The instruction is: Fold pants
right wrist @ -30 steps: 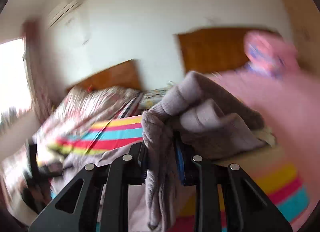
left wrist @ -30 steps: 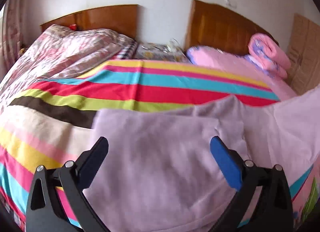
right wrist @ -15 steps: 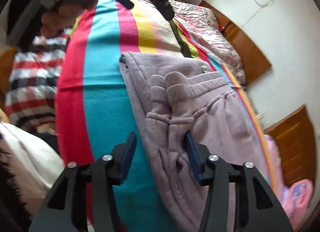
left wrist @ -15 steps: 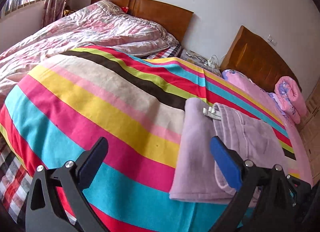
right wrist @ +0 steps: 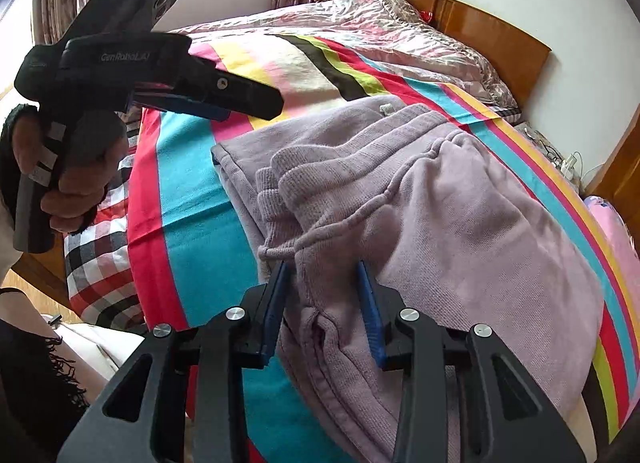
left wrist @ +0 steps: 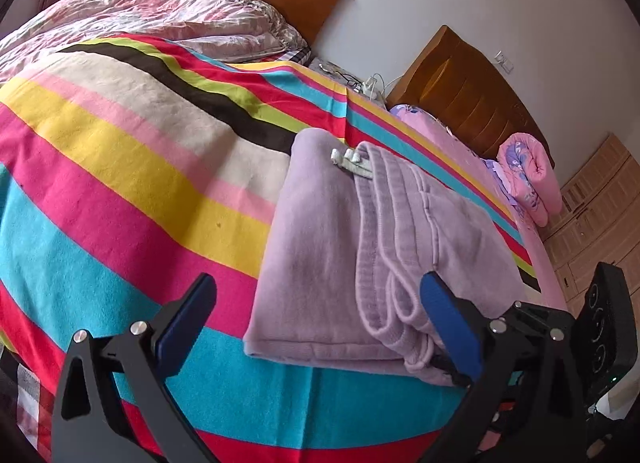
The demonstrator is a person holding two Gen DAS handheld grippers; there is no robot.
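Left gripper (left wrist: 316,319) wide open, nothing between pads. Right gripper (right wrist: 324,303) just closed, pinching fabric, pointing steeply down.

My striped blanket (left wrist: 140,167) covers the near bed, a floral quilt (left wrist: 160,7) bunched far left, wooden headboards (left wrist: 472,95) behind, a pink rolled bundle (left wrist: 532,179) far right.

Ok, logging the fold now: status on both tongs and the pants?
Left tongs open, empty. Right tongs just closing, pinching a fold of lilac pants. Pants folded on striped blanket. Nothing in the way.
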